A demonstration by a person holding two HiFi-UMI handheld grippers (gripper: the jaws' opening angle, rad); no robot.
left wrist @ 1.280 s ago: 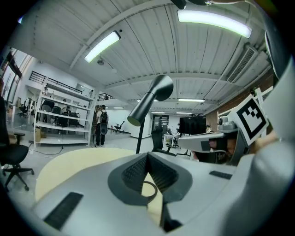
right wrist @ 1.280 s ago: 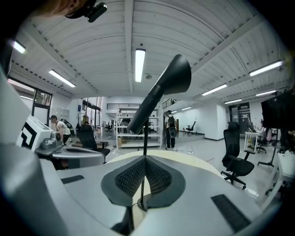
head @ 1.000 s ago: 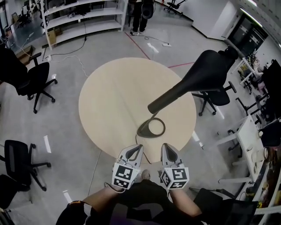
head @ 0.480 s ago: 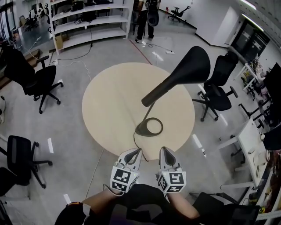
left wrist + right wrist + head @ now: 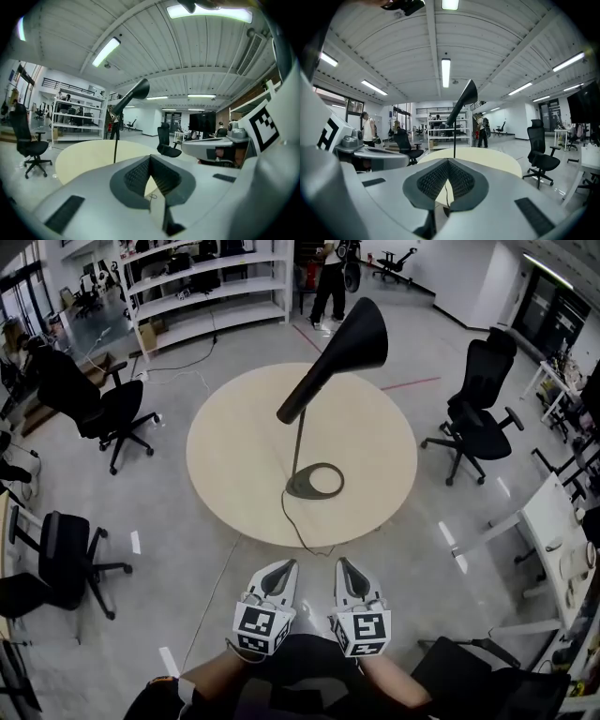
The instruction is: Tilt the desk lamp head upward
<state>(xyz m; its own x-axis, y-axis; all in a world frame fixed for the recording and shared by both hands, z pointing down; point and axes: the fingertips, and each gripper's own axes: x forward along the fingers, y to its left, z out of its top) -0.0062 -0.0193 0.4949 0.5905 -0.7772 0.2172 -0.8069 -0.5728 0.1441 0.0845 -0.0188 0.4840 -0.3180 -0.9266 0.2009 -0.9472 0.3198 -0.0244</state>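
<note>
The round table [image 5: 234, 451] fills the middle of the head view. On it, near its lower edge, stands the desk lamp [image 5: 323, 371]. Its ring base [image 5: 315, 481] lies flat at centre frame and a thin stem rises from it. The black cone head [image 5: 361, 329] slants toward the top of the frame, wide end farthest up. Our forearms [image 5: 211, 674] come in side by side from the bottom edge. The left gripper [image 5: 286, 564] and right gripper [image 5: 343, 564] sit level and just apart, short of the table, tips aimed at the lamp. Each has its jaws pressed together with nothing between them. A cord [image 5: 292, 526] trails from the base over the table's near rim.
</note>
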